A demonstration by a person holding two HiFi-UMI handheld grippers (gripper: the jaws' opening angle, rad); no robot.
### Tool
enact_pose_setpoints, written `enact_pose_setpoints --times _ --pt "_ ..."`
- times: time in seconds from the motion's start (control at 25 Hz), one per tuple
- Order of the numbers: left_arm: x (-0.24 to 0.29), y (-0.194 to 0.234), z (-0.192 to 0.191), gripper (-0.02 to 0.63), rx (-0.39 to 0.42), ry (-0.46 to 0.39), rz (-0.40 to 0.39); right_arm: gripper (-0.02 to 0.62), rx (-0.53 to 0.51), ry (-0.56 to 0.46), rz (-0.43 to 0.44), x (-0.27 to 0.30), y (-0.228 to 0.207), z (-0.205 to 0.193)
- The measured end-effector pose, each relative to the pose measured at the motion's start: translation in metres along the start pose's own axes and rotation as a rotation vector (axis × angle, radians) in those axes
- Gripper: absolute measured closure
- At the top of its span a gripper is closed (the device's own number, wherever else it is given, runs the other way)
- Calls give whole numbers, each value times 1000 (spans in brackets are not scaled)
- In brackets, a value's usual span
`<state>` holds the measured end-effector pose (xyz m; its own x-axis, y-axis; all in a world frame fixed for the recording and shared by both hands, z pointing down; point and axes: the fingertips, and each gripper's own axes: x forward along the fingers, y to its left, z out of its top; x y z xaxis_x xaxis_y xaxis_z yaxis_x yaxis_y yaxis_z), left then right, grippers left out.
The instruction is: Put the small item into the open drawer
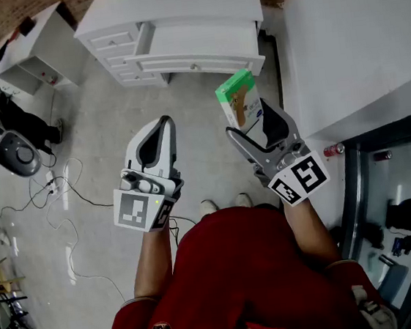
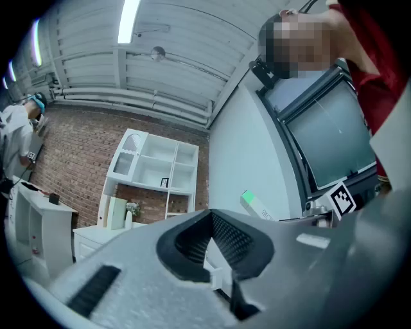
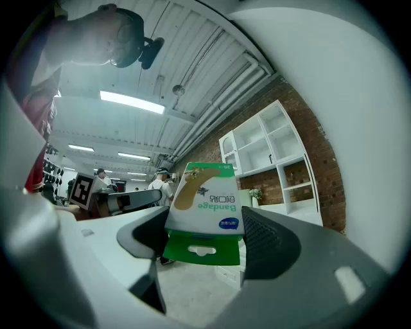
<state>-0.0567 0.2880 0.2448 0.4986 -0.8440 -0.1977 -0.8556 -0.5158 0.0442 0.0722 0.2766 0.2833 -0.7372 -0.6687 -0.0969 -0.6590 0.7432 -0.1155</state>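
In the head view, closest in, a person's red top (image 1: 254, 265) sits behind both tools. The left tongs (image 1: 162, 122) (image 2: 215, 243) are clenched, with nothing between the pads. The right tongs (image 1: 254, 126) (image 3: 207, 243) grasp a small green-and-white bandage box (image 1: 238, 99) (image 3: 207, 196), held in the air well short of the dresser.

Only the right gripper view shows the box's face: "Bandage" printed upside down, a plaster drawing, and a green hang tab (image 3: 202, 249) nearest the camera.

Only the head view shows the grey floor (image 1: 98, 128) below, with cables (image 1: 63, 206) at left. Beyond it is the white dresser (image 1: 173, 9), its long drawer (image 1: 193, 54) standing open.

Both gripper views add a white shelf unit (image 2: 154, 168) (image 3: 266, 144) against a brick wall (image 2: 70, 154) under a ribbed ceiling (image 2: 180, 38).
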Motion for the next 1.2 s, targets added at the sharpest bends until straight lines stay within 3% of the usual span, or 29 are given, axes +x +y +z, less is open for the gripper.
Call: enact_pose_setpoints --times 0.36,0.6,0.88,1.2 --pt "-21 23 -7 606 -23 -11 -22 233 -42 25 -30 20 7 -13" --pt "-39 60 -20 606 -64 -9 24 233 -76 97 -62 39 -5 -28" --pt "-12 105 -37 606 -58 13 57 233 -118 139 -65 87 -52 -34" --pt "91 187 -69 606 -9 69 110 233 -130 167 -41 190 -159 -63"
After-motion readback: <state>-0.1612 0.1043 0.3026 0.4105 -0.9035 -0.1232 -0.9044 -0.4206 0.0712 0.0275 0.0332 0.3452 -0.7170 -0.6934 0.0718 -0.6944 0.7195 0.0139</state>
